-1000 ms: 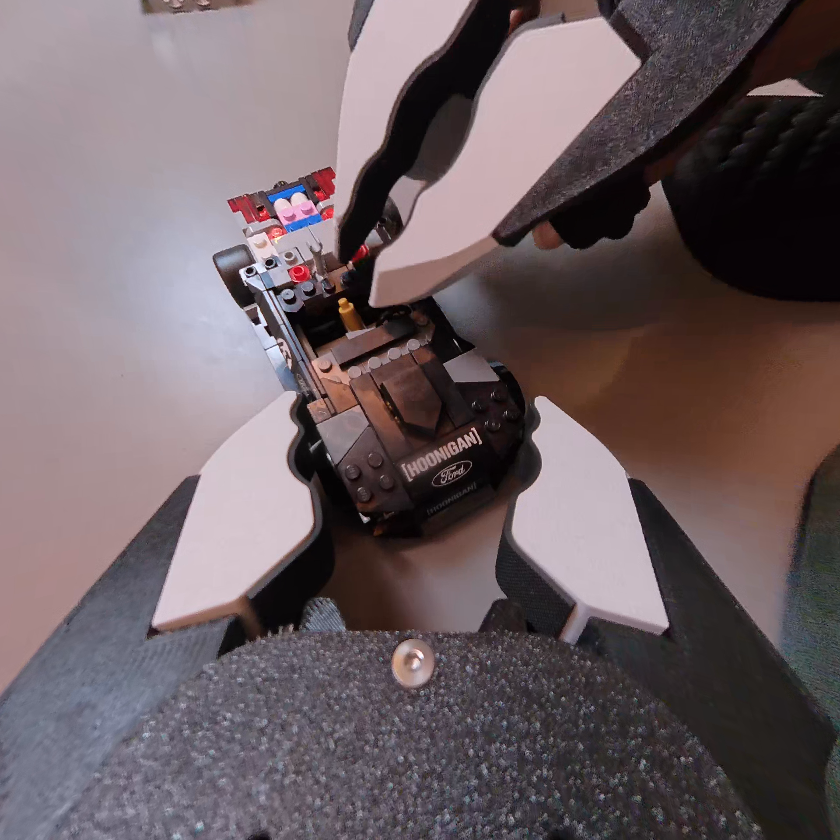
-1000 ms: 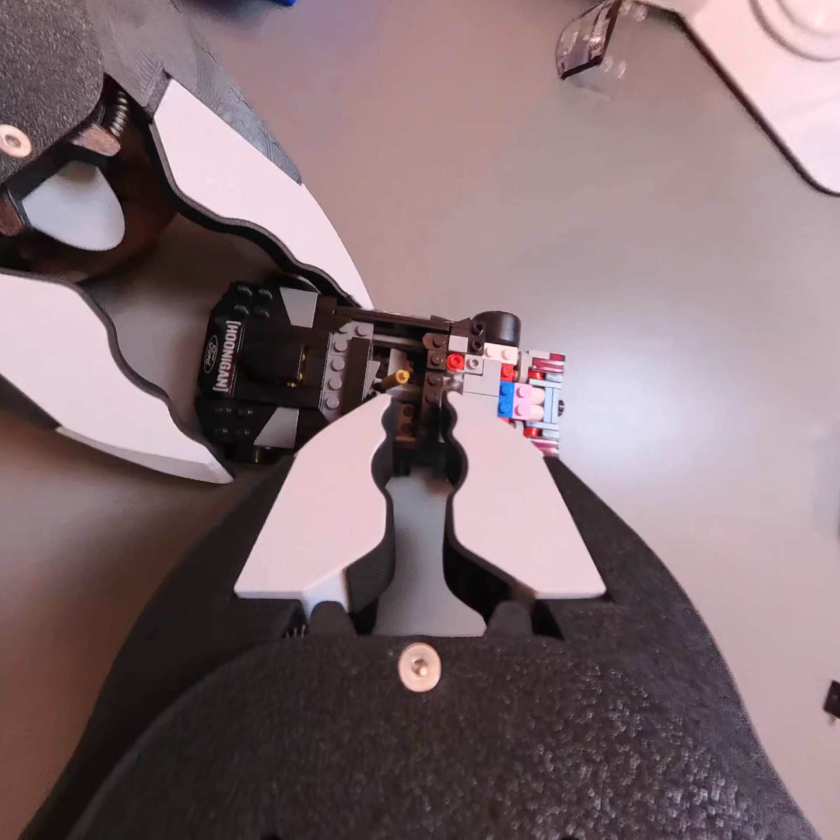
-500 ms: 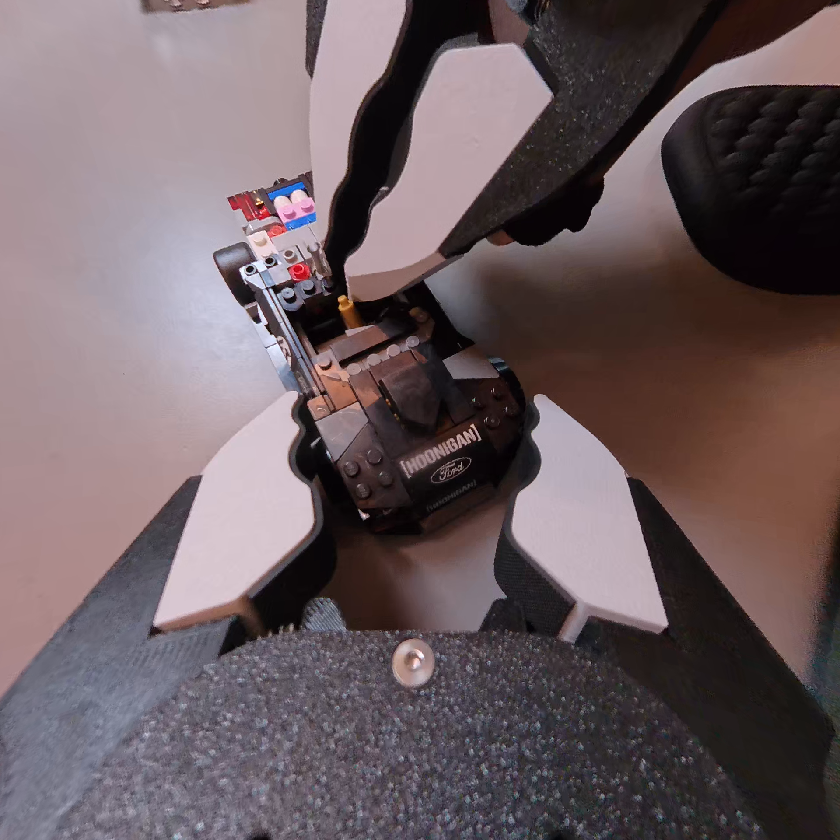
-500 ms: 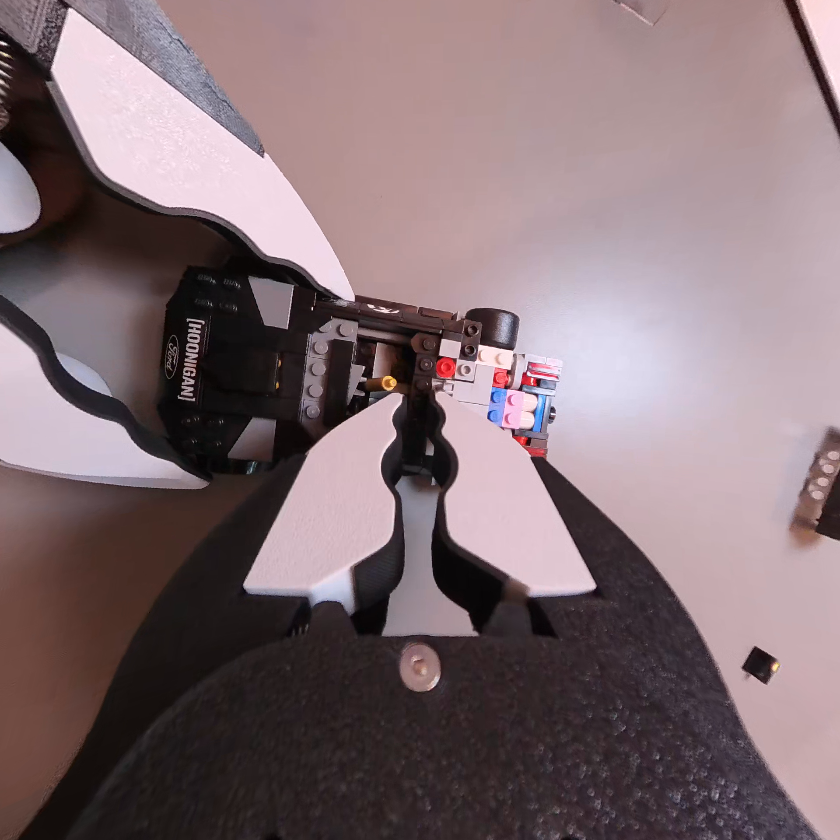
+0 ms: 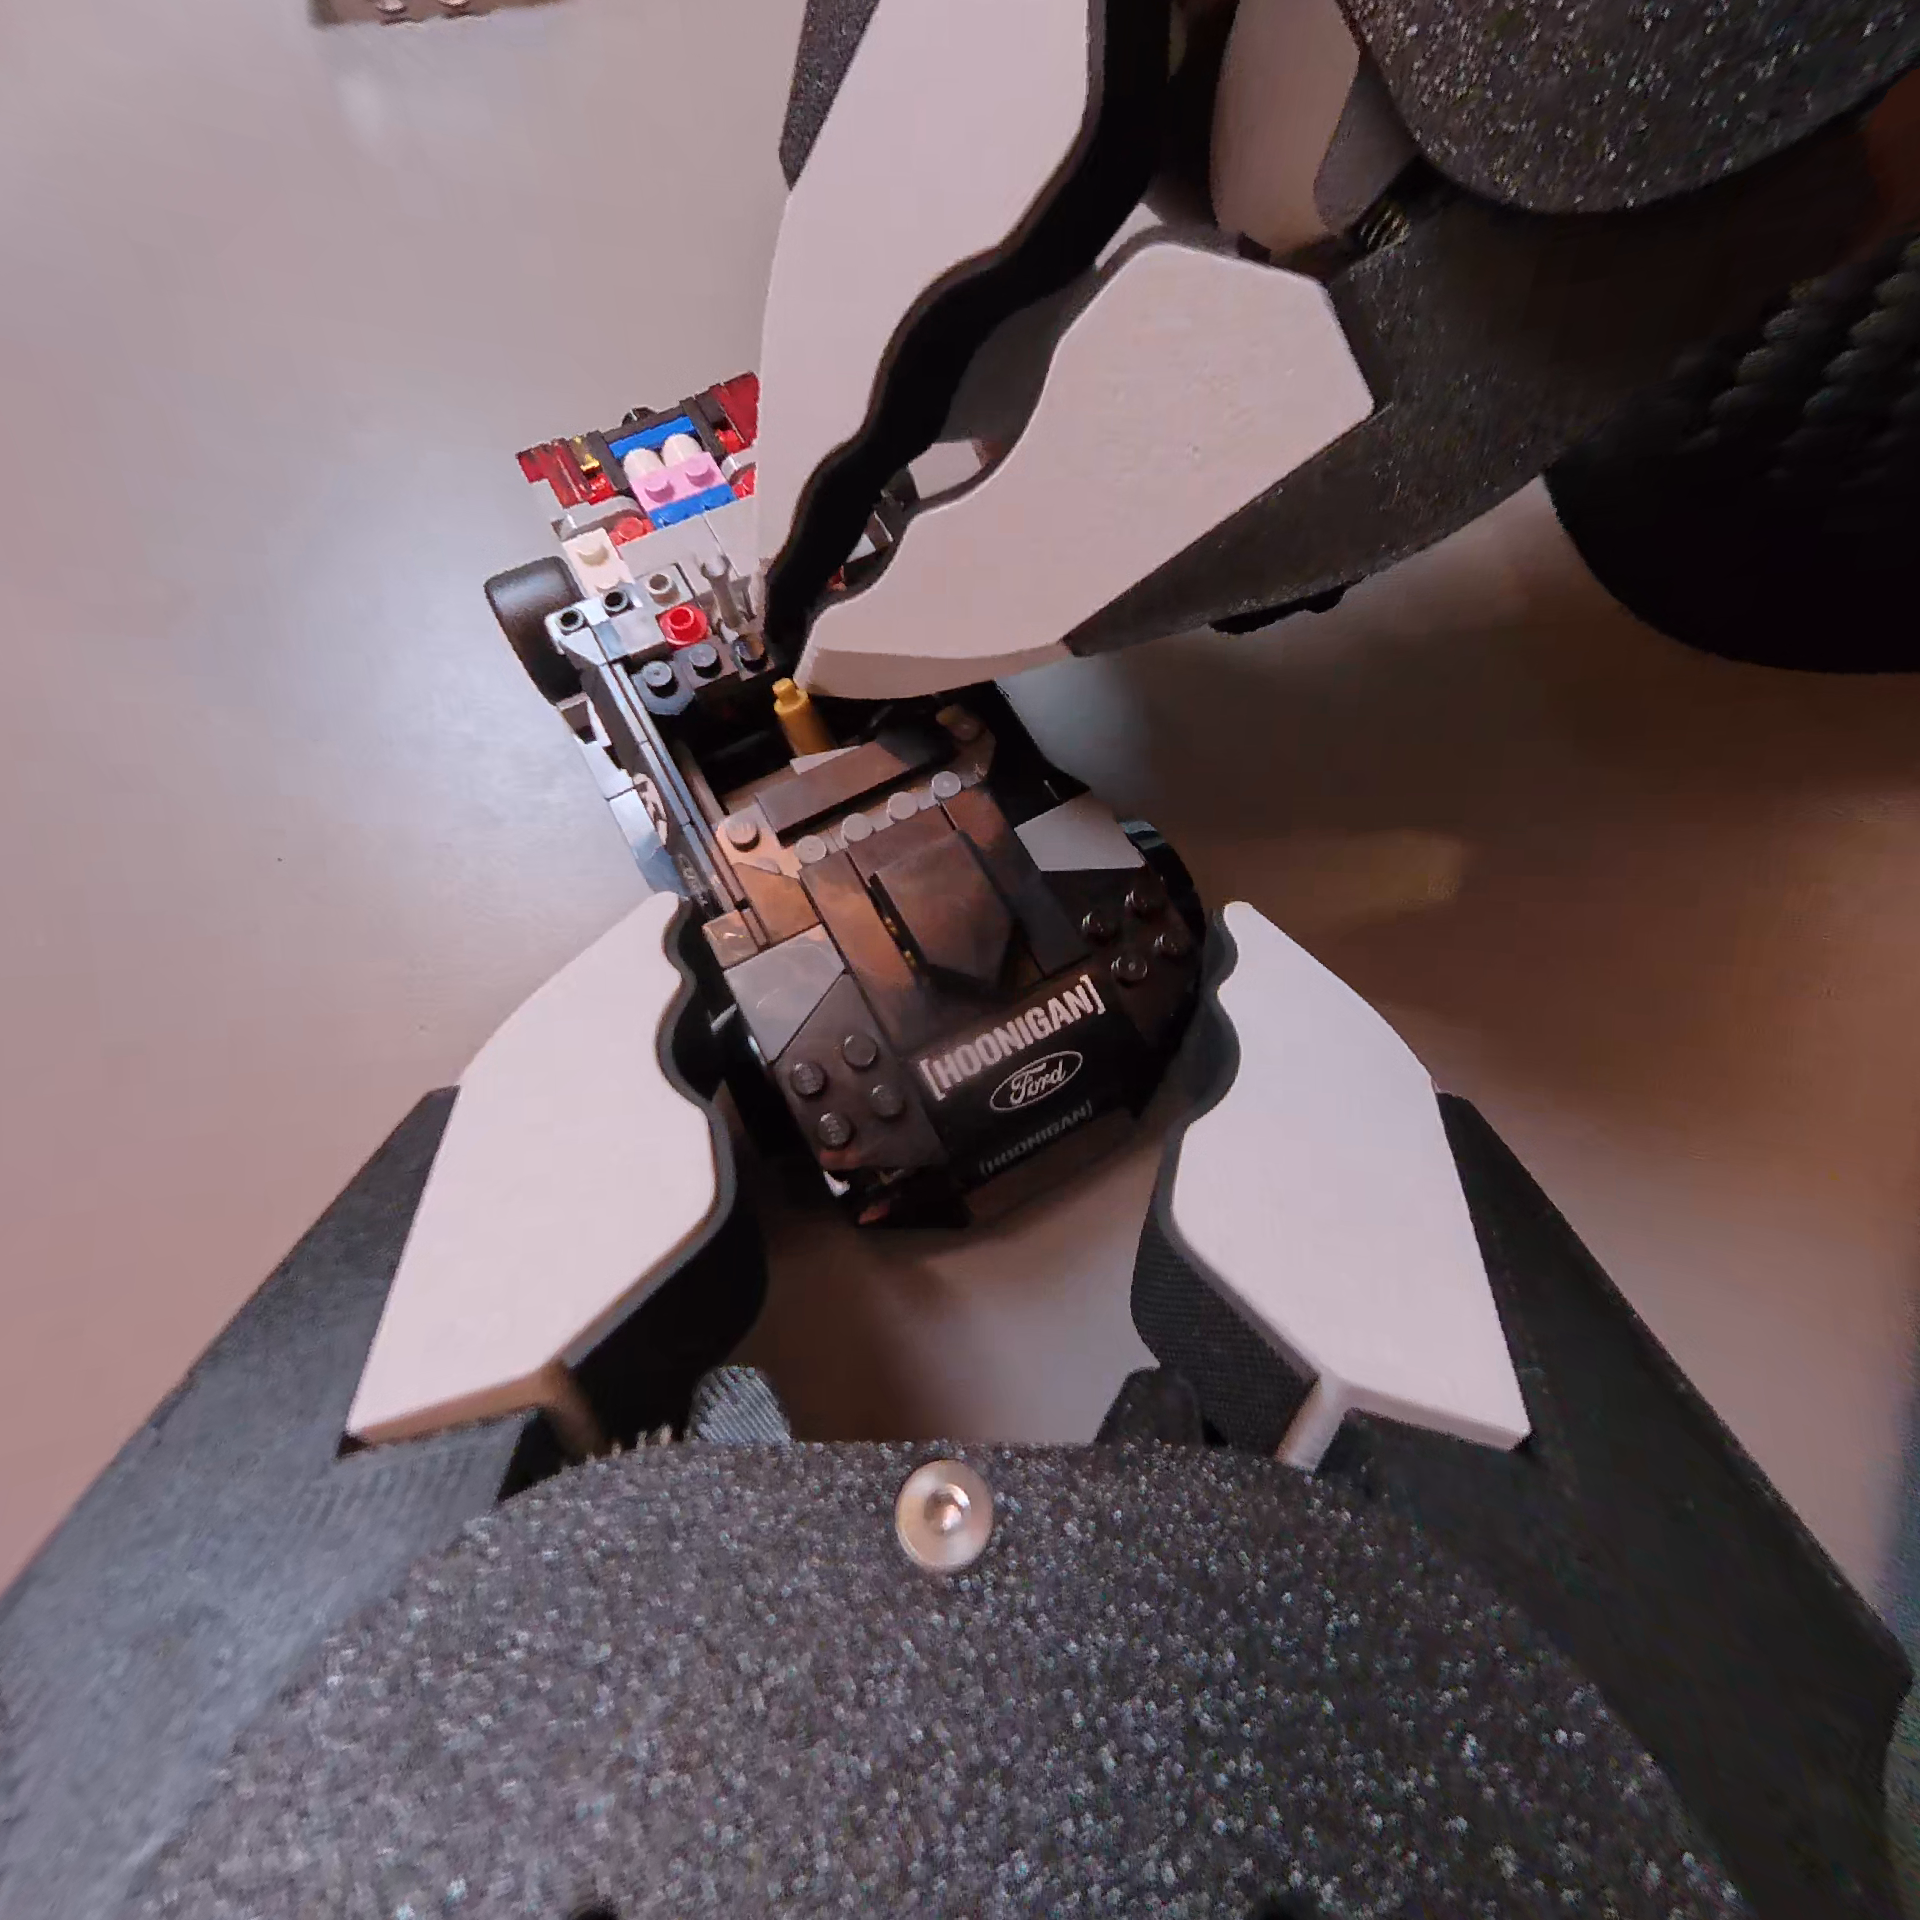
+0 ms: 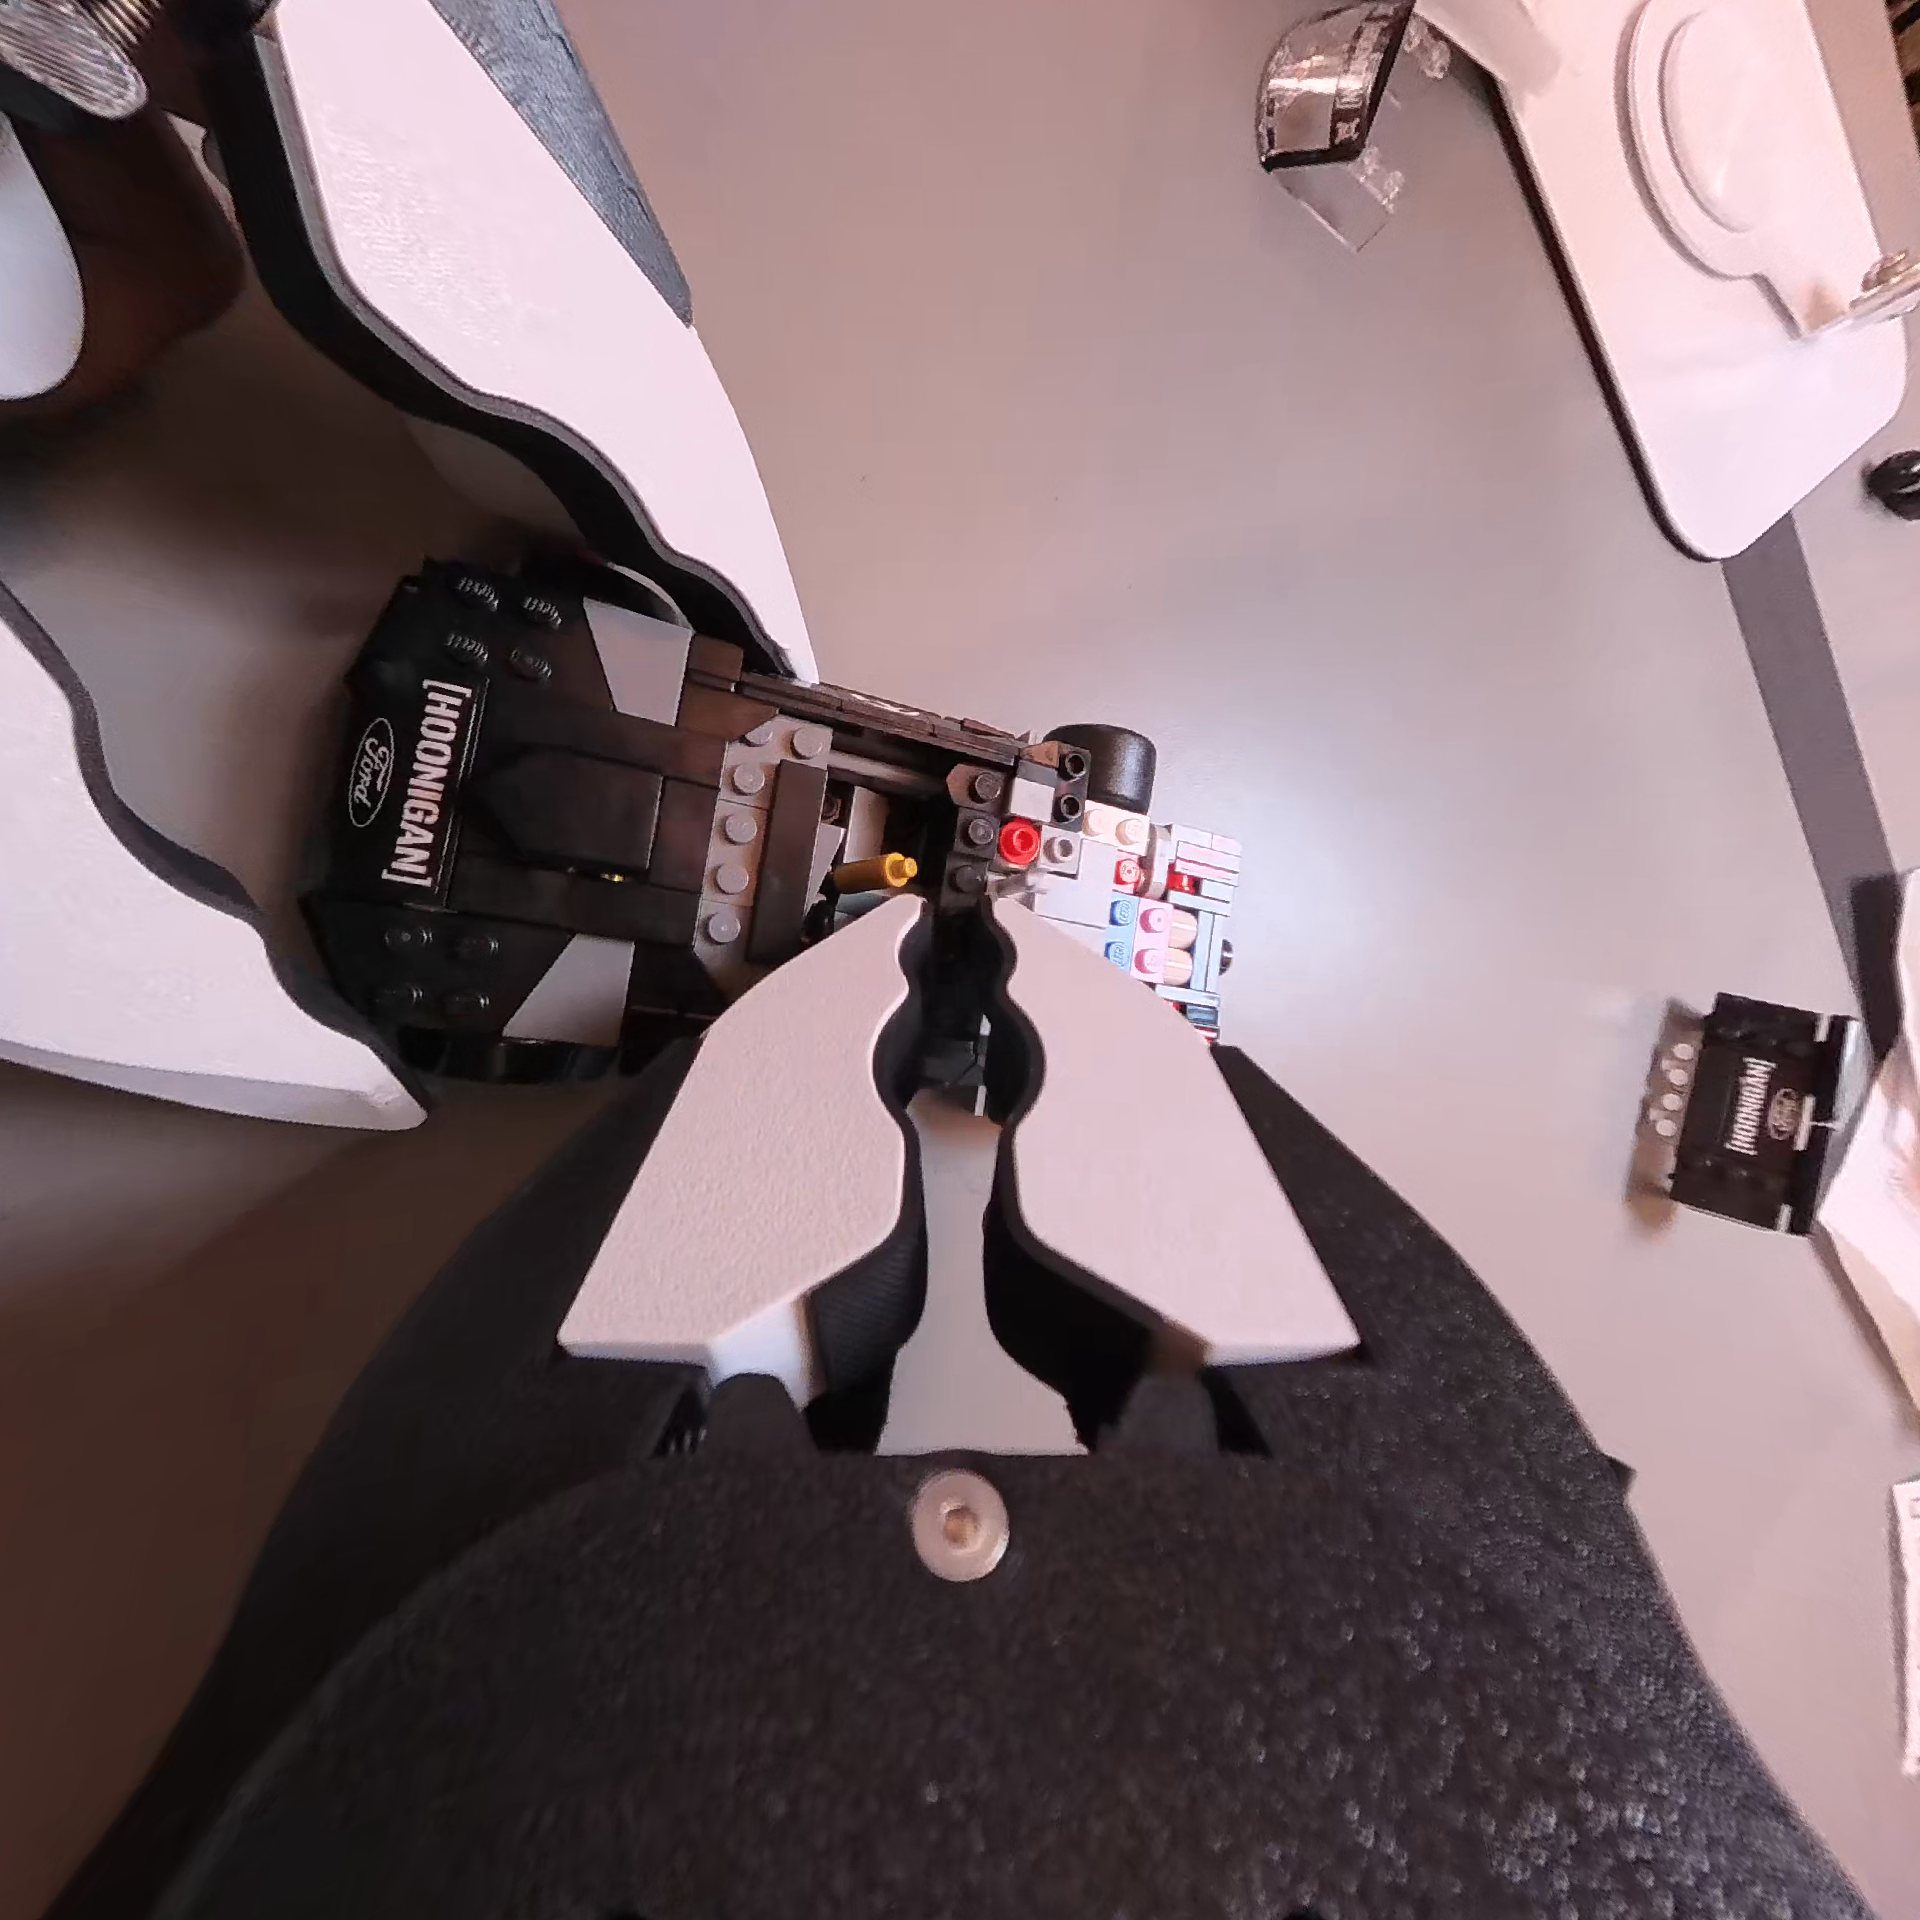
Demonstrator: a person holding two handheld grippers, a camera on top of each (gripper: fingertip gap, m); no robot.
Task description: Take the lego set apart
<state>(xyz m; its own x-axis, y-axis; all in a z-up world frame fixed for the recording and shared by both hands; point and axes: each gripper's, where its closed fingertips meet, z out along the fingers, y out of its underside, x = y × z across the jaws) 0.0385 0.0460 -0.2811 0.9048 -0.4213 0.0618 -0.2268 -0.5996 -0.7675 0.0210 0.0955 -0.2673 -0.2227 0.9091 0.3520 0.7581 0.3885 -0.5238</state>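
A partly stripped black lego car [image 5: 935,935] stands on the grey table, its hood towards the left wrist camera and its red, blue and pink rear bricks [image 5: 665,473] at the far end. My left gripper [image 5: 951,925] is shut on the car's front, one finger on each side of the hood. It also shows in the right wrist view [image 6: 613,888]. My right gripper [image 6: 958,914] comes down from the car's side and is shut on a black brick section [image 6: 951,997] just behind the cockpit, next to a yellow lever [image 6: 883,871]. In the left wrist view its tips [image 5: 795,660] sit by that lever.
A detached black lettered car panel [image 6: 1745,1112] lies to the right. A clear windscreen piece [image 6: 1325,114] and a white moulded base [image 6: 1714,260] are at the far right. A small grey brick piece [image 5: 395,8] lies far off. A black textured object [image 5: 1766,499] sits behind the right gripper.
My right gripper has stayed pinched on the car's middle while its camera tilted, bringing the loose panel and white base into view. The left gripper and the car have hardly moved.
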